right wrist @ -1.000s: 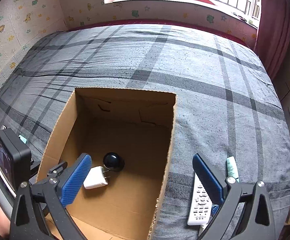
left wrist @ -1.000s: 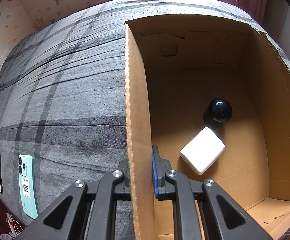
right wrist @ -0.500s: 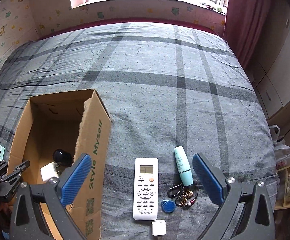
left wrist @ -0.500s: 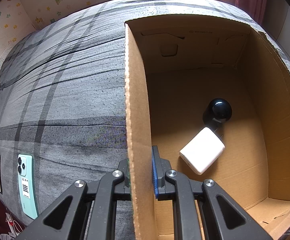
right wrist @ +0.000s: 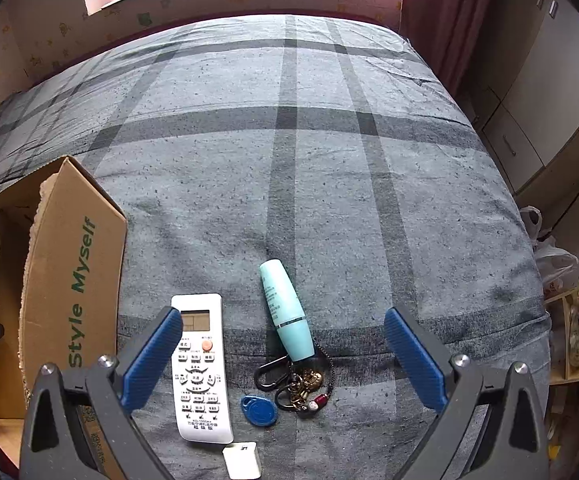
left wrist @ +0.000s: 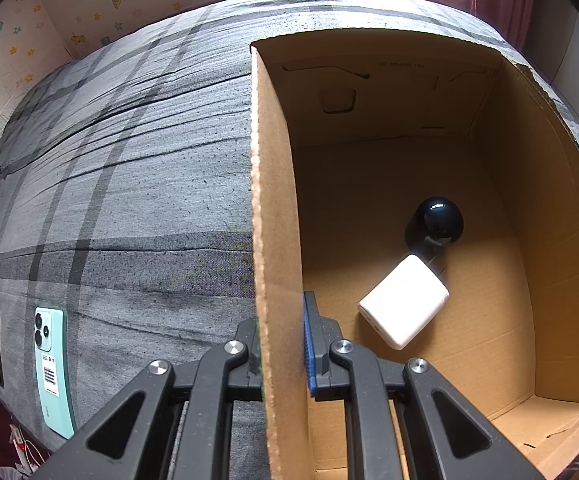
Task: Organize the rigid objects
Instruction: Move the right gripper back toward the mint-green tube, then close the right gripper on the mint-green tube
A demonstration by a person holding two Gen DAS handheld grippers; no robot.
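The bed (right wrist: 289,184), spread with grey plaid, is seen much as before from the left wrist, but the right wrist view is changed: a second ago the box was looked down into from above, whereas now the box (right wrist: 73,276) is pushed to the left edge of the frame and only its outer wall with green lettering is shown. In the left wrist view the box (left wrist: 277,208) is unchanged, its near wall gripped between the left tongs (left wrist: 283,344), which are clenched on the cardboard exactly as in the earlier frames. Inside the box the white charger (left wrist: 403,302) and the black dome (left wrist: 437,220) are lying where they were, touching each other on the floor of the box. The right tongs (right wrist: 283,354) are held wide apart and empty, and are now brought over the loose things on the bed. Between the blue pads the remote (right wrist: 199,366) is seen, its left edge partly covered by the left pad. Just to its right the teal tube (right wrist: 287,312) is lying, its lower end touching the keys (right wrist: 299,386) and the blue fob (right wrist: 259,410). A small white block (right wrist: 242,460) is newly in view at the bottom edge. On the bed left of the box, the teal phone (left wrist: 51,364) is still lying face down.
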